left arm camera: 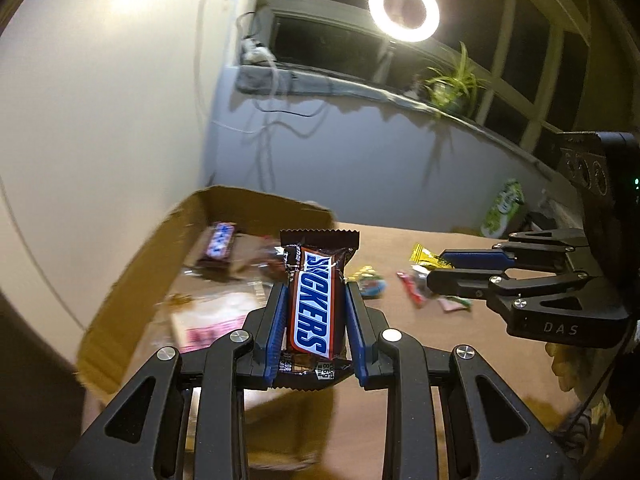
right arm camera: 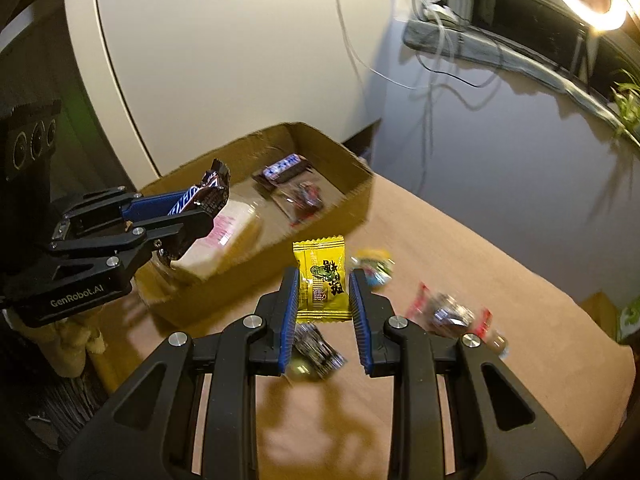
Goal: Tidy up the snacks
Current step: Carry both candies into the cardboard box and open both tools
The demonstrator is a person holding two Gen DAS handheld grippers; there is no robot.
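Note:
My left gripper (left arm camera: 316,292) is shut on a brown Snickers bar (left arm camera: 315,304), held upright above the near edge of an open cardboard box (left arm camera: 132,280). From the right wrist view the same left gripper (right arm camera: 200,216) hangs over the box (right arm camera: 352,160) with the bar (right arm camera: 200,196) sticking out. My right gripper (right arm camera: 324,288) is shut on a yellow candy packet (right arm camera: 322,280), lifted above the brown table (right arm camera: 500,248). In the left wrist view that right gripper (left arm camera: 436,270) comes in from the right with the yellow packet (left arm camera: 424,258).
Inside the box lie another Snickers bar (right arm camera: 284,168), a dark red packet (right arm camera: 304,200) and a pink-and-white packet (right arm camera: 228,236). Loose candies lie on the table: a colourful one (right arm camera: 376,268), a red-ended one (right arm camera: 452,316) and a dark one (right arm camera: 316,354). A green bag (left arm camera: 502,208) stands far right.

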